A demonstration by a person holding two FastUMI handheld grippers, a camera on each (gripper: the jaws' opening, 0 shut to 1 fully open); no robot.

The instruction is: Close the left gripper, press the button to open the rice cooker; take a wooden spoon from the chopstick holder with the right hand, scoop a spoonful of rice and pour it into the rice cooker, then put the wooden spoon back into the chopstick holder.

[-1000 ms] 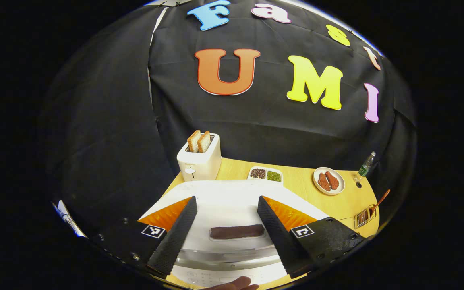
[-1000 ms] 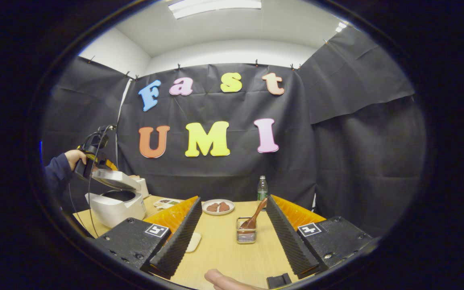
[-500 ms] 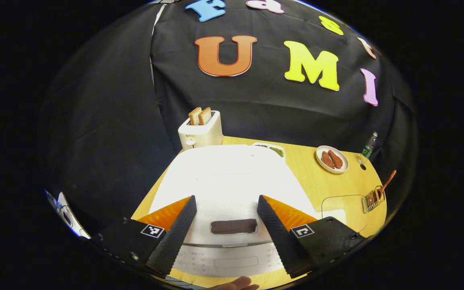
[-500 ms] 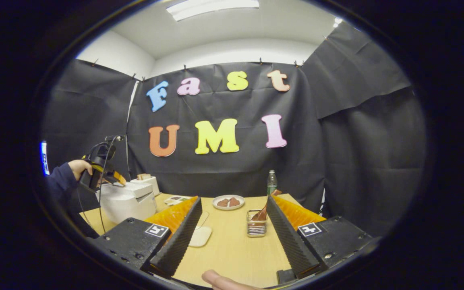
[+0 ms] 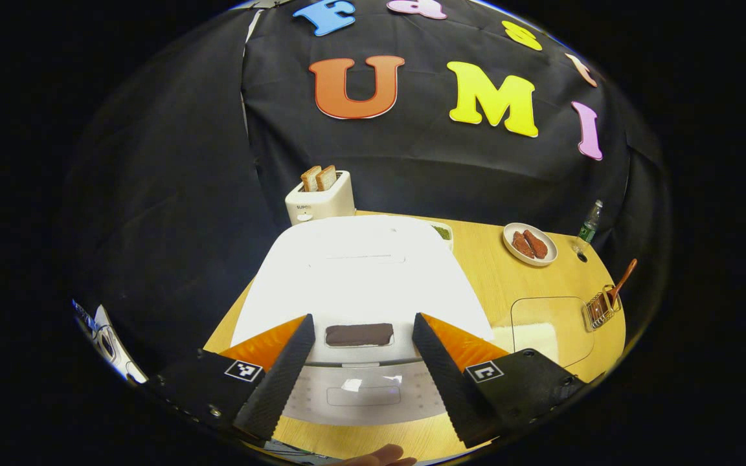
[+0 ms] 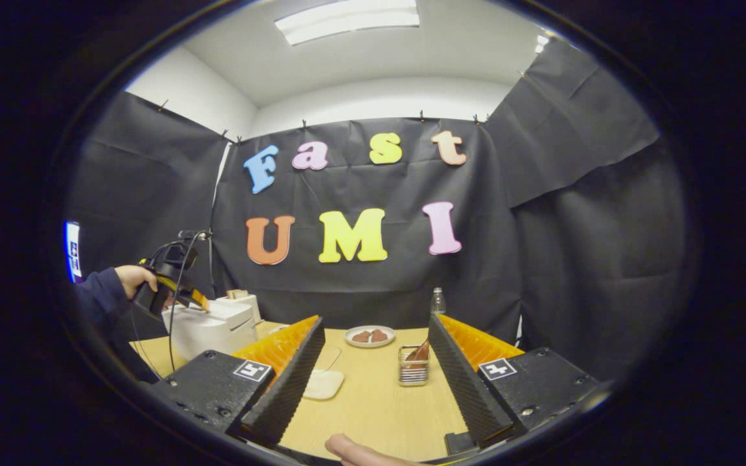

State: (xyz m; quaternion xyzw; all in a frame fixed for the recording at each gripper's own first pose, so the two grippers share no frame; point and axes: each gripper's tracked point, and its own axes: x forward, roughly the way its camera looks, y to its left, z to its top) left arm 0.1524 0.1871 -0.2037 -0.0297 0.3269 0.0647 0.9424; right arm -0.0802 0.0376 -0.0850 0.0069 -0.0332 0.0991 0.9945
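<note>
Rice cooker [image 5: 353, 272] is seen lid-down under the left gripper [image 5: 360, 369], whose jaws are spread, as are those of the right gripper [image 6: 373, 382]. Wooden spoon [image 5: 620, 281] is lodged in the chopstick holder [image 5: 599, 310]: both a start and a finish are fitted.

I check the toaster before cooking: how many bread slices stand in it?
2: both slices stand side by side in the slots of the toaster, behind the rice cooker. None seems hidden.
</note>
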